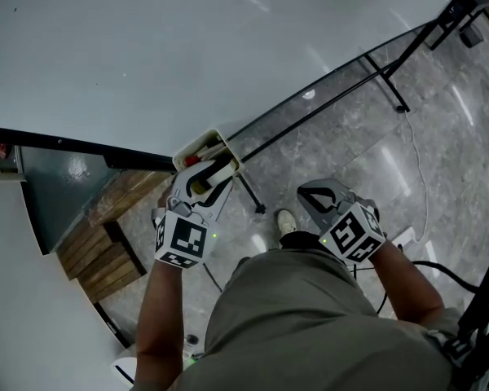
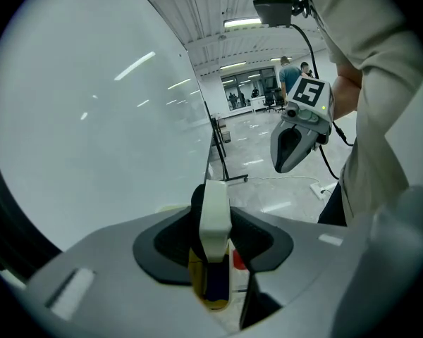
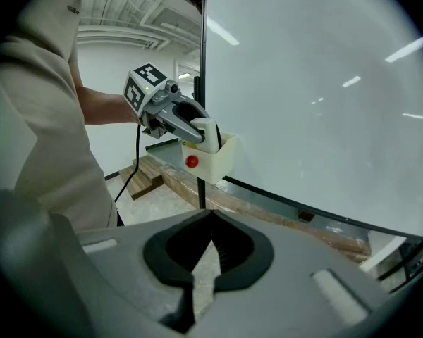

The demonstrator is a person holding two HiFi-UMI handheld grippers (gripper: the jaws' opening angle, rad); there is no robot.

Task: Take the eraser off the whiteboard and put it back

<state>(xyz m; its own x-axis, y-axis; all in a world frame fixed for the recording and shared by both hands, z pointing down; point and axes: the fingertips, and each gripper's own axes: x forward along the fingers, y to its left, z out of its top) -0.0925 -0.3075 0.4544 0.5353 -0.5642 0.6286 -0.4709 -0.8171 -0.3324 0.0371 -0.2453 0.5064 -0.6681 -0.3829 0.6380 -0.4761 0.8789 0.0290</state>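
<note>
The eraser (image 2: 215, 213) is held in the left tongs (image 1: 218, 170). The jaws are pressed on its sides and kept partly apart by the block between them. It is kept right at the open top of the cream holder (image 1: 214, 133) that is fixed at the lower edge of the whiteboard (image 1: 147, 47). In the right gripper view its white end is seen just above the holder's rim, and a round red spot (image 3: 191, 162) is seen on the holder's wall below. Whether eraser and holder touch cannot be told. The right tongs (image 3: 211, 220) are closed with nothing between them and are held well apart from the holder, over the floor (image 1: 350, 137).

The step in hand is judged to be the handling at the holder itself. The eraser is either just out of it or about to be put back, and which of the two cannot be settled from these views. If the return is meant, the white end has to be lined up with the opening and lowered between the walls without being caught on the rim. Only then is it to be released by the jaws being opened.

The long axis of the eraser is laid along the jaws. In the head view it runs from lower left to upper right, with the white end foremost and tipped down toward the holder. A yellow and dark blue part, taken to belong to the same eraser, is seen nearer the body of the tongs.
</note>
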